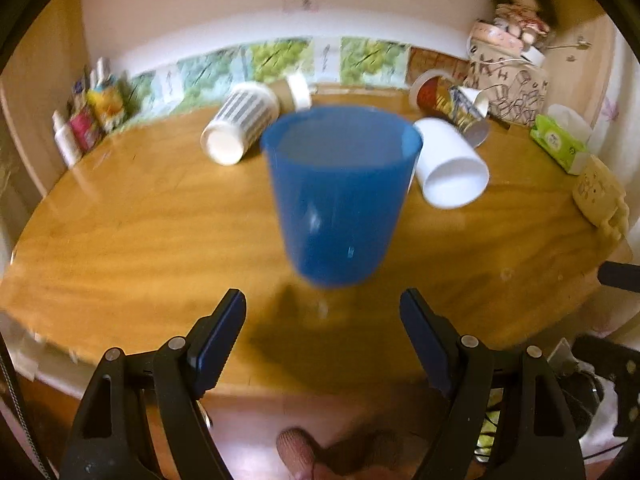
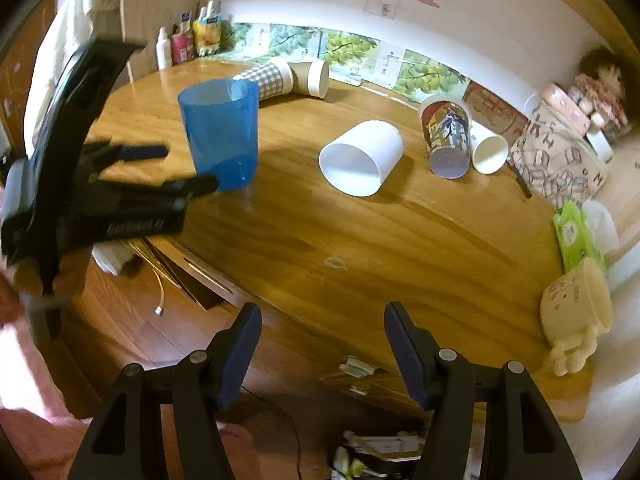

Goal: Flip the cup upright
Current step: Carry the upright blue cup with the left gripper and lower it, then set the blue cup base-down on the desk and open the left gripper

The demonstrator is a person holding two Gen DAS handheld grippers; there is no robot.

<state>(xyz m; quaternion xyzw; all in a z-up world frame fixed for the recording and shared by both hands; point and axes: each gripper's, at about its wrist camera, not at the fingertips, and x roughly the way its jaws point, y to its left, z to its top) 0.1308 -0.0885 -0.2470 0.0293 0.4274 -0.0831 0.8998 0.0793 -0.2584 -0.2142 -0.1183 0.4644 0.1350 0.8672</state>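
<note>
A blue translucent cup stands upright, mouth up, on the wooden table; it also shows in the right wrist view. My left gripper is open and empty just in front of the cup's base, apart from it. In the right wrist view the left gripper sits open beside the cup's lower part. My right gripper is open and empty above the table's front edge, well right of the blue cup.
A white cup lies on its side mid-table. A checked cup, a brown paper cup, a printed cup and a small white cup lie near the back. Bottles, a patterned box, tissues and a plush toy line the edges.
</note>
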